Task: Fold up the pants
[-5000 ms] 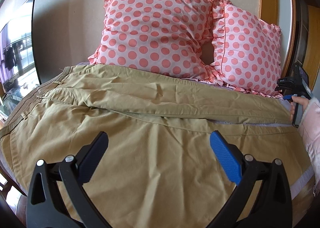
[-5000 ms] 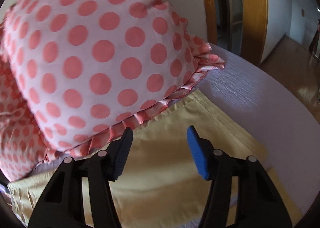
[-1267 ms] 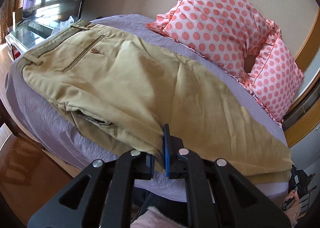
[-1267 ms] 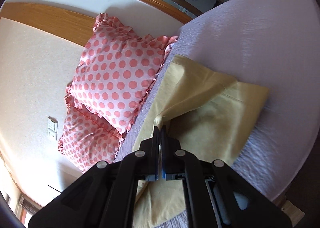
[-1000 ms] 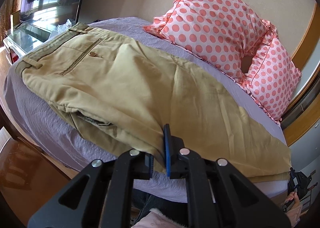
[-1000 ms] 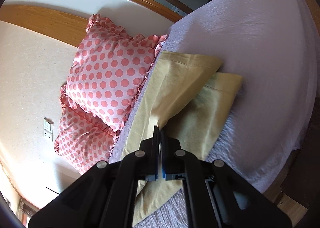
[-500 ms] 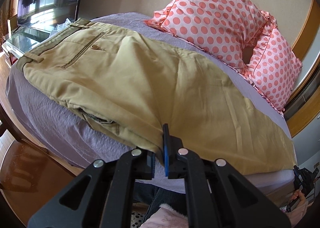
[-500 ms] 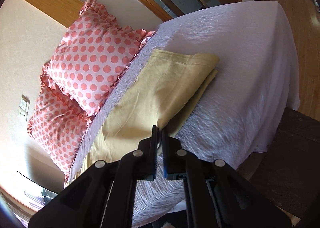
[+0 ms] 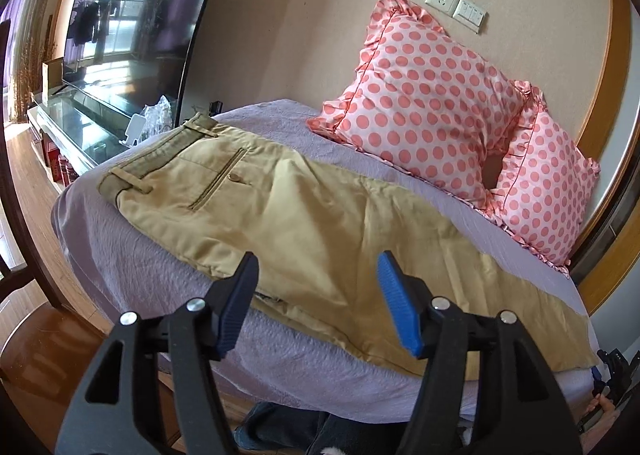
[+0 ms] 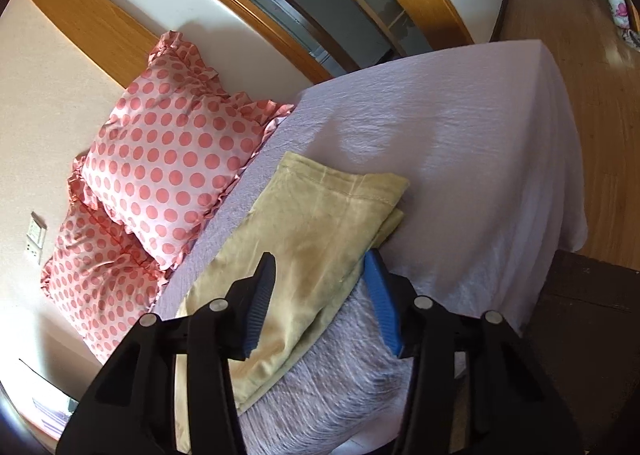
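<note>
Tan pants lie folded lengthwise, one leg on the other, across the lilac bed. The waistband with a back pocket is at the left; the leg hems are at the right end. My left gripper is open and empty above the pants' near edge at the seat. My right gripper is open and empty just above the near edge of the legs, close to the hems. Its tip also shows low right in the left wrist view.
Two pink polka-dot pillows lean on the wall behind the pants. A TV on a glass stand sits to the left. The bed's corner drops to a wooden floor at the right. The person's legs show below the near edge.
Both grippers have opened and let go of the pants' near edge. Both have drawn back a little; the top leg now lies flat on the lower one.
</note>
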`<state>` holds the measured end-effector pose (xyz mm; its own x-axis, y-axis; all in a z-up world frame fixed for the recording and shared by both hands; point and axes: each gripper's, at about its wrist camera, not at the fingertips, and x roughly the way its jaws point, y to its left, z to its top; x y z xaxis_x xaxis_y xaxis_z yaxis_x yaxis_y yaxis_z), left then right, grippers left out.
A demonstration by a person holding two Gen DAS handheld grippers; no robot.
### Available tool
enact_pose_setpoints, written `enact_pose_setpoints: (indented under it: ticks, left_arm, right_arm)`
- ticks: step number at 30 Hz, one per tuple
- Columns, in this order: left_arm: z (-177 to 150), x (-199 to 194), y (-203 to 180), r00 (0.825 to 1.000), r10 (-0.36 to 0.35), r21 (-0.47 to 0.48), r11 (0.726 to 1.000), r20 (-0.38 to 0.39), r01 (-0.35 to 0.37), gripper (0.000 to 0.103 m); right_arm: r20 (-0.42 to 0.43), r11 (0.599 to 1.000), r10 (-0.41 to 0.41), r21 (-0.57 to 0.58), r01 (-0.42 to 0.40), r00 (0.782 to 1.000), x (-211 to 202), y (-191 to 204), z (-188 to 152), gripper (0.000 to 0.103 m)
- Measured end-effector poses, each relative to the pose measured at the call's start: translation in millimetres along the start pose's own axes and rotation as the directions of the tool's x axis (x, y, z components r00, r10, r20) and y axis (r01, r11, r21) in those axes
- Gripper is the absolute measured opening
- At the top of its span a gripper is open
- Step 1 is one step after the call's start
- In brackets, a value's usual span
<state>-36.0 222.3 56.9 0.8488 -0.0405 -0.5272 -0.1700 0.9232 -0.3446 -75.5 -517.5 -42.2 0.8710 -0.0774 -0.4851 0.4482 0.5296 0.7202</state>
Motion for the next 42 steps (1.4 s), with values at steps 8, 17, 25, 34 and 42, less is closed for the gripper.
enact_pose_setpoints:
  ticks: [8,17,25,34,42]
  left_arm:
    - [0,14,15,1.0,0.0,-0.09,0.996,-0.013,-0.001,0.065]
    - [-2,9,46,0.999,0.031,-0.213,0.977,0.019,-0.026,0.07]
    - [-6,0,75,0.997,0.066,-0.25,0.967,0.033,-0.055,0.074]
    - [12,16,112,0.991,0.127,-0.341,0.934,0.047,-0.104,0.073]
    - [43,39,141,0.965,0.26,-0.376,0.897,0.028,-0.23,0.071]
  right_arm:
    - [0.05,0.971,0.177,-0.171,-0.166,0.983,7,60,6,0.004]
    - [-0.456,0.6,0.54,-0.38,-0.703,0.707,37,289,-121,0.004]
    - [-0.831,0.313,0.117,-0.489,-0.814,0.544,51,336,-299,0.021]
    - [-0.82,0.299,0.101,-0.516,-0.803,0.564,50,337,-309,0.071]
    - [-0.846,0.342,0.128,-0.453,-0.824,0.518,50,333,-305,0.072]
